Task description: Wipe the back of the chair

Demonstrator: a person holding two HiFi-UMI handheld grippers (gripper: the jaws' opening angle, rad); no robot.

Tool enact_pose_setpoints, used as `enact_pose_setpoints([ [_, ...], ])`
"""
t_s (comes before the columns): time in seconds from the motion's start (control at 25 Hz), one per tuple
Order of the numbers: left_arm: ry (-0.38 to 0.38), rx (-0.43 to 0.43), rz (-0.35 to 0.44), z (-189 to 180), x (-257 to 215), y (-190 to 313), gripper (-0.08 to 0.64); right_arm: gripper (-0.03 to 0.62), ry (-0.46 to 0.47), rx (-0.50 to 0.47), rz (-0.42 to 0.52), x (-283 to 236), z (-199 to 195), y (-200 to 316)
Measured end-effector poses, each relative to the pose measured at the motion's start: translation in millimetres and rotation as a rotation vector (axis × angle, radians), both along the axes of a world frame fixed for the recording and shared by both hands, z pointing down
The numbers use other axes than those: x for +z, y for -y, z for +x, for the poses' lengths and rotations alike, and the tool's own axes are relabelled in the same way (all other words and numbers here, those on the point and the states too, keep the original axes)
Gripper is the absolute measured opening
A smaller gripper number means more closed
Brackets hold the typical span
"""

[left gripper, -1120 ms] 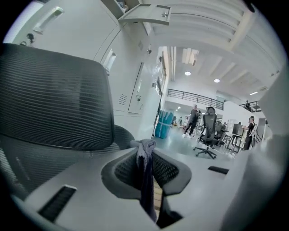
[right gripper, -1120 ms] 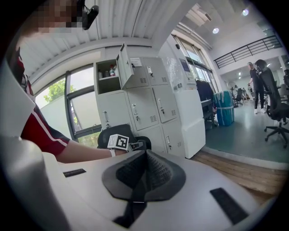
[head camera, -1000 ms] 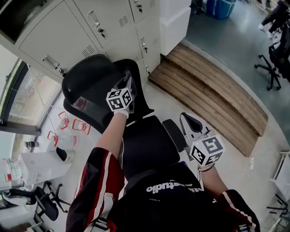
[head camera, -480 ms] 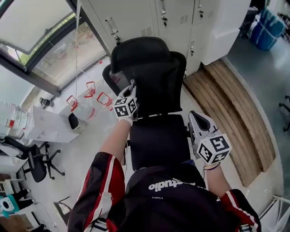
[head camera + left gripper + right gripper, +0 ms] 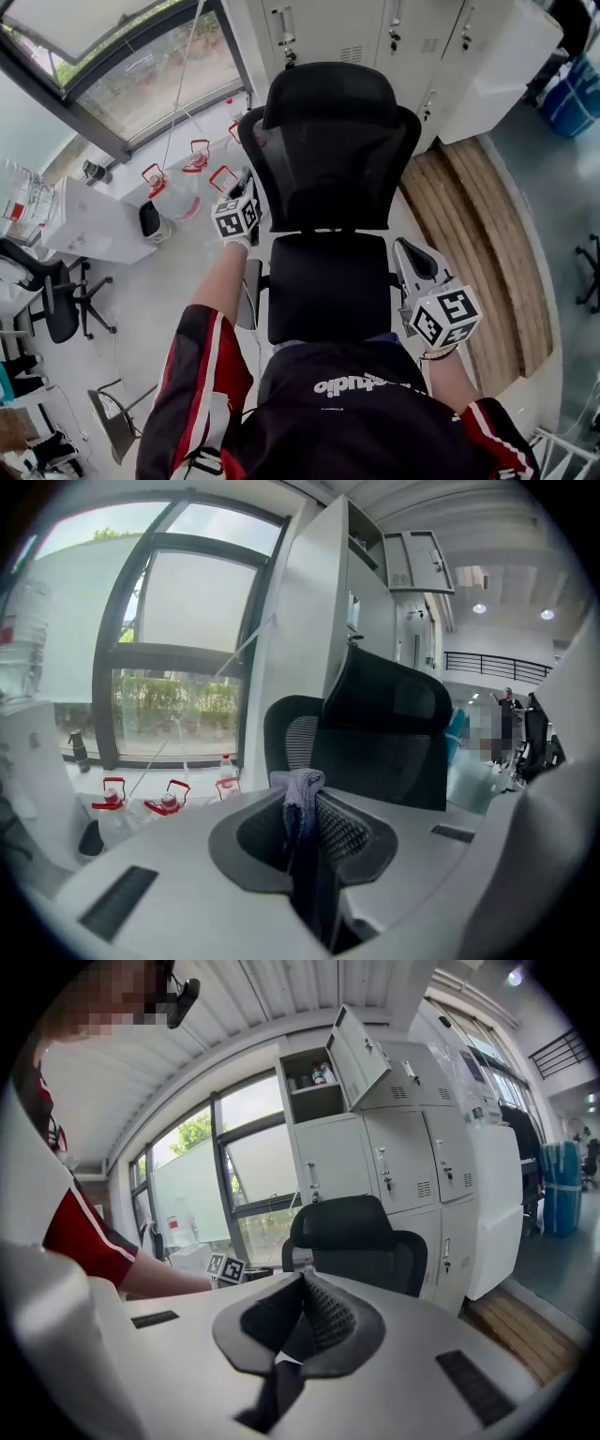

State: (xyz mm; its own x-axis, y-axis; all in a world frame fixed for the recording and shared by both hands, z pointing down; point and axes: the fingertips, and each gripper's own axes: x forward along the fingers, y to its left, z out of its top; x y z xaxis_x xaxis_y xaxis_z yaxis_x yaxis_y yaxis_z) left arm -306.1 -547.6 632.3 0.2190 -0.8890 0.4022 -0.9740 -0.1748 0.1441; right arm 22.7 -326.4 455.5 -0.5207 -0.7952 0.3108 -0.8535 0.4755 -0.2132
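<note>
Pinching a greyish-blue cloth (image 5: 298, 799) in the clenched jaws of the left gripper (image 5: 246, 186), just beside the left edge of the chair (image 5: 328, 150) backrest. Holding the right gripper (image 5: 412, 261) pressed shut on nothing by the seat's right side, steadying nothing. Probably risking the chair swivelling away under pressure, or bare jaw tips scraping the mesh, with so little cloth poking out.
</note>
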Motion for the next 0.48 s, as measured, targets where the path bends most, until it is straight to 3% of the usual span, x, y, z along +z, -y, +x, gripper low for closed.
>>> enact_pose_setpoints([
  [0.48,0.050,-0.038,-0.070,-8,56,55,0.067,0.015,-0.021,0.040,-0.076,31,19,25],
])
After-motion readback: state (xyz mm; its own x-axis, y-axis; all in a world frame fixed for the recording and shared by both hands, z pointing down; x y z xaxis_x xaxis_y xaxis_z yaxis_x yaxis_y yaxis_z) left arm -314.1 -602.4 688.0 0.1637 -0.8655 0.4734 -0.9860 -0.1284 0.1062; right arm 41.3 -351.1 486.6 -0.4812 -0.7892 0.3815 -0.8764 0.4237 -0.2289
